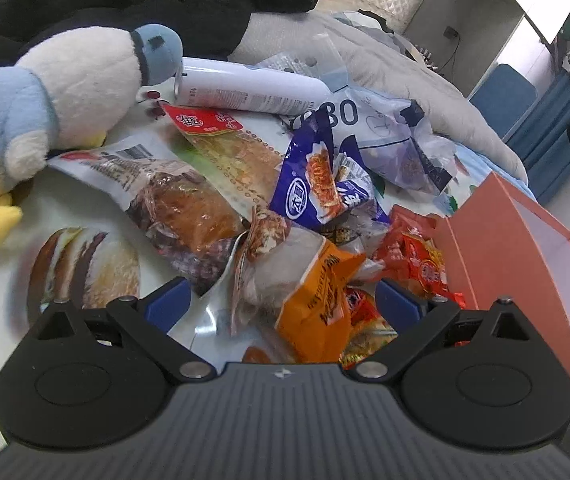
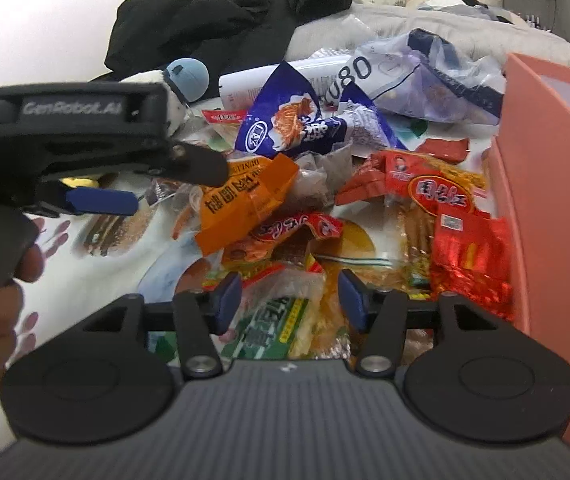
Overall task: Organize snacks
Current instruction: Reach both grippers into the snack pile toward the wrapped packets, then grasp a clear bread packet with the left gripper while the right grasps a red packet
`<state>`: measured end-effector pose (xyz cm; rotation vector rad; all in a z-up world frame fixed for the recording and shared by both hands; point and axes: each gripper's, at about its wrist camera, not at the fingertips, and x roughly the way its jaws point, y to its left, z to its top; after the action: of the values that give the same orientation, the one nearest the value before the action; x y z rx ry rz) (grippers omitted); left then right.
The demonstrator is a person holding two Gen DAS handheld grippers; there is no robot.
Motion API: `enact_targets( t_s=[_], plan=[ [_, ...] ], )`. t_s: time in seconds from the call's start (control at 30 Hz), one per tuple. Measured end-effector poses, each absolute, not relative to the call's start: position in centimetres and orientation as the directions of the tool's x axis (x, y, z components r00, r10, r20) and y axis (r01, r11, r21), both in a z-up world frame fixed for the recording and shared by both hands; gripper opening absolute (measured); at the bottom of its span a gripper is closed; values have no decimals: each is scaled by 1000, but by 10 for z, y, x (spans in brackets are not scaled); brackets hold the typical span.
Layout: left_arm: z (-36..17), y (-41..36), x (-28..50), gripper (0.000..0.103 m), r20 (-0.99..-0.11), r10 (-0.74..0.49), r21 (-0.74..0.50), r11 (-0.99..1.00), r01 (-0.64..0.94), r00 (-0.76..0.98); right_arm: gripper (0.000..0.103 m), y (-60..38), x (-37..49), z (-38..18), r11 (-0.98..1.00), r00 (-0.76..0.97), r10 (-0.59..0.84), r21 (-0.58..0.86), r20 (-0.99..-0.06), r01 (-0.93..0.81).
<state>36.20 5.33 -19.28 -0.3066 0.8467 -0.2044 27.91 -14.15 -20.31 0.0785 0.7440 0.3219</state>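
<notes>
I keep both tongs apart, left tongs (image 1: pixel 281 304) over orange packet (image 1: pixel 317 300), right tongs (image 2: pixel 291 306) over green packet (image 2: pixel 273 328), pink box (image 2: pixel 545 200) at 3 o'clock ready for loading.

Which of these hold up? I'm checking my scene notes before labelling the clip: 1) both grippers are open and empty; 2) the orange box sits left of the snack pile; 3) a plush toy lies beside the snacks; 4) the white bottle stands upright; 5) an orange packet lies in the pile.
1) True: the left gripper and right gripper are open, holding nothing.
2) False: the orange box sits right of the pile.
3) True: the plush toy lies on the left.
4) False: the white bottle lies on its side.
5) True: the orange packet lies mid-pile.
</notes>
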Motion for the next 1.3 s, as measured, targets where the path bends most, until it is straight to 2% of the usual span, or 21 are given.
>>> enact_targets(
  t_s=[0.17, 0.2, 0.23, 0.3, 0.4, 0.6, 1.13, 1.3],
  plan=[
    [-204, 45, 376, 100, -714, -291, -326, 943, 66, 636, 53, -134, 287, -208, 943, 694, 325, 168, -643, -287],
    [-206, 42, 377, 95, -717, -286, -316, 946, 69, 635, 44, -132, 288, -208, 946, 695, 315, 152, -646, -288],
    [-208, 41, 378, 84, -721, -280, -307, 949, 71, 633, 42, -130, 288, -209, 947, 696, 307, 140, -648, -288],
    [-210, 39, 381, 73, -723, -281, -309, 949, 68, 631, 35, -131, 289, -209, 945, 695, 316, 148, -646, -291],
    [-207, 41, 376, 68, -711, -274, -314, 948, 57, 648, 29, -133, 288, -205, 943, 701, 323, 156, -636, -293],
    [-193, 45, 356, 67, -702, -257, -319, 947, 29, 664, 24, -126, 275, -191, 939, 710, 330, 141, -623, -312],
    [-165, 48, 230, 67, -709, -211, -319, 947, -39, 673, 23, -150, 192, -165, 937, 690, 333, 143, -643, -319],
    [-169, 44, 192, 67, -739, -159, -260, 964, -59, 655, 23, -160, 161, -162, 936, 689, 336, 148, -642, -318]
  ],
)
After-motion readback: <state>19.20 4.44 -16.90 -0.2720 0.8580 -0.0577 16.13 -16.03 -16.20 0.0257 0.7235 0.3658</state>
